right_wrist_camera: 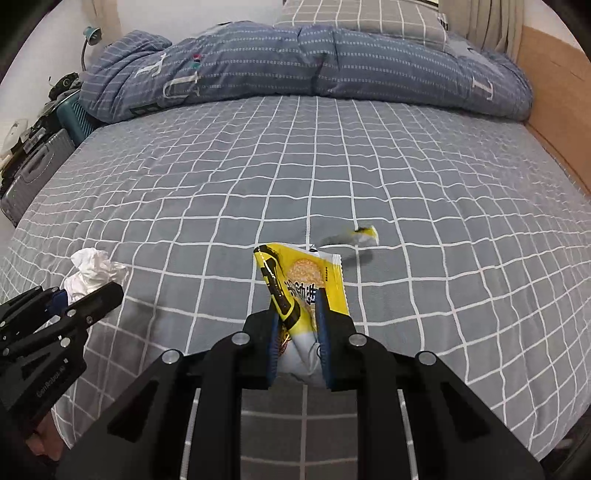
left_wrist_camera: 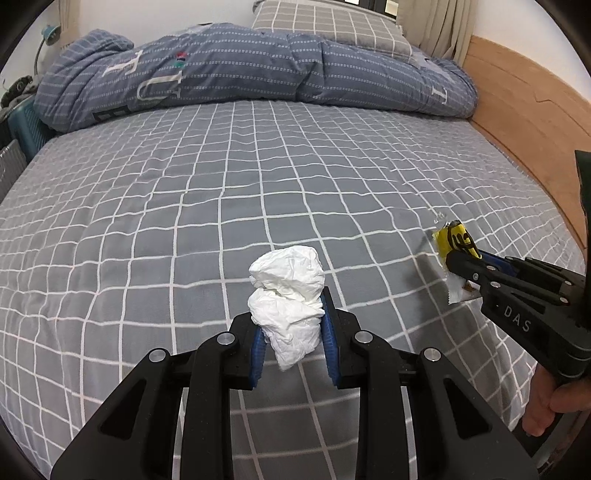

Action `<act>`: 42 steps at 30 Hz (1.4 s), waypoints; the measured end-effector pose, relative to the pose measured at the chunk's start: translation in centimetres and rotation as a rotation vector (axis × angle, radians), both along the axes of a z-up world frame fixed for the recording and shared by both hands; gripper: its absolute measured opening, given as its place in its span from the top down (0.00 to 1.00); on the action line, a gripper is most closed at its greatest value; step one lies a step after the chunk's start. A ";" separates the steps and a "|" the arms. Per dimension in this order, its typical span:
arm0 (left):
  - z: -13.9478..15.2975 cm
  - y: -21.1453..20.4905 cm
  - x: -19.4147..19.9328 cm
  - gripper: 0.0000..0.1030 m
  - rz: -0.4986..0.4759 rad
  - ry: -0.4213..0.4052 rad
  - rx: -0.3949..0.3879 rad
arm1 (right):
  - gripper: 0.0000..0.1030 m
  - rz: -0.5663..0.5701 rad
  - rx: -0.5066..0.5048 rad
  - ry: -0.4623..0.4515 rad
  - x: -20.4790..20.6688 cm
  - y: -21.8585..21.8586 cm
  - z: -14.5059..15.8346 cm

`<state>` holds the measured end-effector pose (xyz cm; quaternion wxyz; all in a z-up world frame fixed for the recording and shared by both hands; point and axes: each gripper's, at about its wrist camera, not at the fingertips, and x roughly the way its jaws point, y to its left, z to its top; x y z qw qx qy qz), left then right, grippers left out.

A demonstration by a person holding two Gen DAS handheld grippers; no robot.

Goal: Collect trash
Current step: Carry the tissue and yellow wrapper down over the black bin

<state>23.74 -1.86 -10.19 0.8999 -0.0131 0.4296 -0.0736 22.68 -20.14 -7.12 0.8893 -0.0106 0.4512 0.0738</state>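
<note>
My left gripper (left_wrist_camera: 291, 325) is shut on a crumpled white tissue (left_wrist_camera: 288, 295), lifted just above the grey checked bed sheet (left_wrist_camera: 184, 206). In the right wrist view the same tissue (right_wrist_camera: 92, 269) and left gripper (right_wrist_camera: 88, 295) show at the left. My right gripper (right_wrist_camera: 299, 328) is shut on a yellow snack wrapper (right_wrist_camera: 303, 280), which stands up between the blue pads. In the left wrist view that wrapper (left_wrist_camera: 456, 243) and the right gripper (left_wrist_camera: 461, 266) sit at the right. A small torn scrap of yellow and clear wrapper (right_wrist_camera: 354, 236) lies on the sheet beyond the held wrapper.
A rolled blue quilt (left_wrist_camera: 258, 70) lies across the far end of the bed, with a checked pillow (left_wrist_camera: 332, 26) behind it. A wooden bed frame (left_wrist_camera: 524, 103) runs along the right side. Suitcases (right_wrist_camera: 40, 162) and clutter stand off the bed's left edge.
</note>
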 end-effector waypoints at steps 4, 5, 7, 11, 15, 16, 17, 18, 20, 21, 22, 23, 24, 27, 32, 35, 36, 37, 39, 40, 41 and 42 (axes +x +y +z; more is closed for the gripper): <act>0.3 -0.1 -1.2 0.75 -0.002 -0.007 -0.002 | 0.83 0.003 0.000 -0.017 -1.0 0.2 0.8; 0.4 -0.1 -1.5 0.75 -0.001 -0.009 -0.003 | 0.83 0.004 0.000 -0.020 -1.2 0.2 0.9; 0.5 0.0 -2.0 0.75 0.004 -0.011 -0.004 | 0.83 0.005 0.003 -0.026 -1.8 0.4 1.2; 0.6 0.1 -3.1 0.75 0.010 -0.012 -0.005 | 0.83 0.009 0.000 -0.035 -2.7 0.7 1.7; 0.8 0.3 -4.2 0.75 0.013 -0.013 -0.010 | 0.83 0.016 0.005 -0.037 -4.1 0.8 2.0; 0.8 0.3 -4.4 0.75 0.014 -0.015 -0.011 | 0.83 0.017 0.007 -0.038 -4.5 0.8 2.1; 0.9 0.3 -4.8 0.75 0.015 -0.017 -0.011 | 0.83 0.019 0.009 -0.039 -4.9 0.9 2.1; 1.0 0.3 -5.0 0.75 0.016 -0.018 -0.012 | 0.83 0.021 0.010 -0.039 -5.2 0.9 2.2; 1.0 0.3 -5.6 0.75 0.017 -0.018 -0.010 | 0.83 0.024 0.011 -0.041 -5.9 0.9 2.4; 1.0 0.2 -5.9 0.75 0.018 -0.018 -0.010 | 0.83 0.026 0.012 -0.042 -6.2 1.0 2.4; 1.1 0.2 -6.1 0.75 0.018 -0.017 -0.011 | 0.83 0.027 0.012 -0.044 -6.5 1.0 2.5; 1.0 0.2 -6.5 0.75 0.019 -0.016 -0.011 | 0.83 0.028 0.013 -0.045 -6.9 1.1 2.6; 1.0 0.2 -6.7 0.75 0.018 -0.016 -0.011 | 0.83 0.029 0.015 -0.046 -7.2 1.1 2.7; 0.9 0.2 -7.3 0.75 0.021 -0.015 -0.013 | 0.83 0.030 0.023 -0.047 -8.2 1.2 2.9; 0.7 -0.1 -9.1 0.75 0.017 -0.009 -0.013 | 0.83 0.031 0.035 -0.055 -9.9 1.4 3.3; 0.8 -0.2 -10.0 0.75 0.018 -0.010 -0.015 | 0.83 0.037 0.036 -0.060 -11.1 1.5 3.6; 0.8 -0.2 -10.4 0.75 0.018 -0.010 -0.021 | 0.83 0.039 0.034 -0.061 -11.6 1.6 3.6; 0.8 -0.2 -10.8 0.75 0.016 -0.011 -0.020 | 0.83 0.038 0.030 -0.063 -12.0 1.6 3.6; 0.9 -0.2 -11.3 0.75 0.016 -0.011 -0.020 | 0.83 0.039 0.031 -0.061 -12.6 1.6 3.6; 1.0 -0.2 -11.6 0.75 0.014 -0.010 -0.022 | 0.83 0.038 0.034 -0.060 -13.1 1.6 3.6; 1.0 -0.2 -11.9 0.75 0.013 -0.010 -0.021 | 0.83 0.038 0.035 -0.059 -13.3 1.6 3.7; 1.0 -0.3 -12.3 0.75 0.011 -0.009 -0.020 | 0.83 0.039 0.036 -0.059 -13.7 1.6 3.7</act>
